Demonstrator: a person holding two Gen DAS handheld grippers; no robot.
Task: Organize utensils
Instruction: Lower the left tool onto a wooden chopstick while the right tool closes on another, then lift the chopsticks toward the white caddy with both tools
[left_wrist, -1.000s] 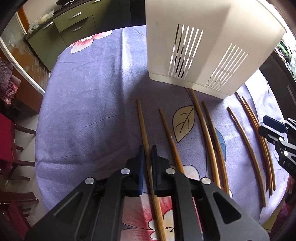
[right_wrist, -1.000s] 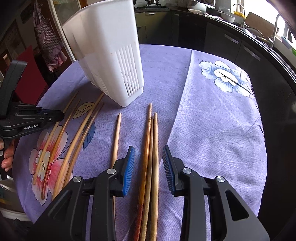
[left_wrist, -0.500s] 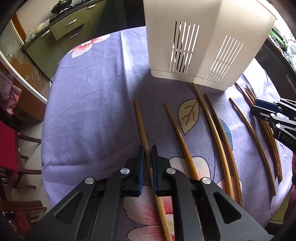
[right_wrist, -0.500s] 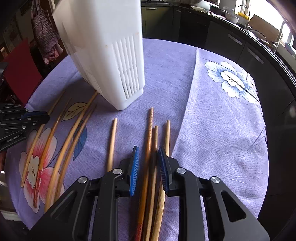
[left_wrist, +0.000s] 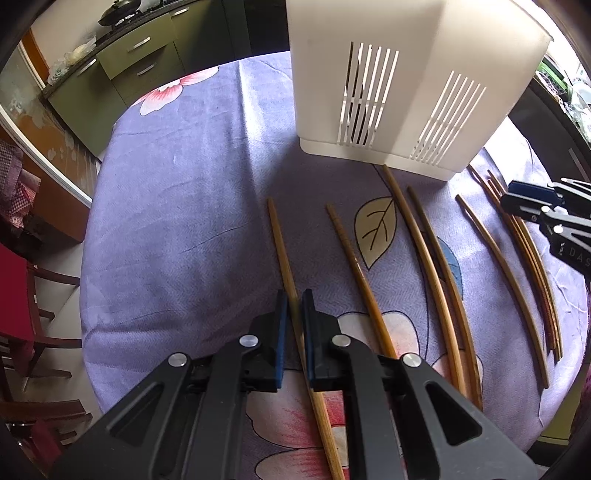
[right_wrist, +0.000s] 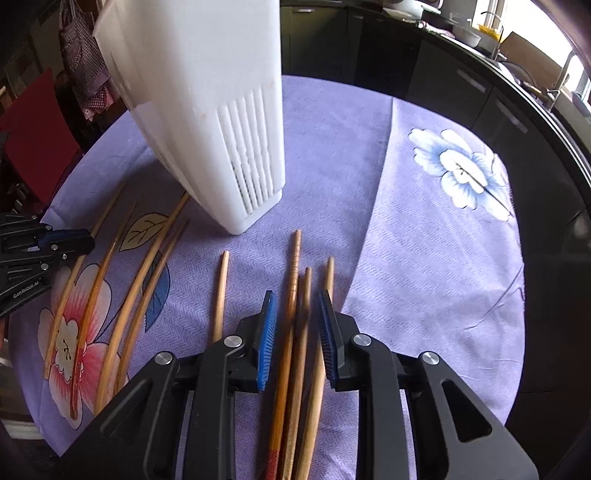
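1. While the left tool (left_wrist: 293, 302) stays out of the bundle, its blue pads are clenched on a single pale bamboo chopstick (left_wrist: 280, 240), which lies flat on the tabletop's lilac floral cloth (left_wrist: 184, 221).
2. That chopstick's long axis runs away from the tool, its far tip pointing toward the white slotted utensil holder (left_wrist: 406, 74), with clear cloth between tip and holder.
3. The right tool (right_wrist: 297, 295) has just been closing and now grasps three chopsticks (right_wrist: 295, 258) side by side: one darker, ringed near the tip and red at the near end, and two plain.
4. These three also point toward the holder, the ringed one reaching farthest.
5. More loose chopsticks (left_wrist: 436, 258), slender and brown, lie between the two tools, roughly parallel.
6. "GenRobot.AI" reads on the left tool's side; the letters "DAS" show on the right tool, the rest cut off.
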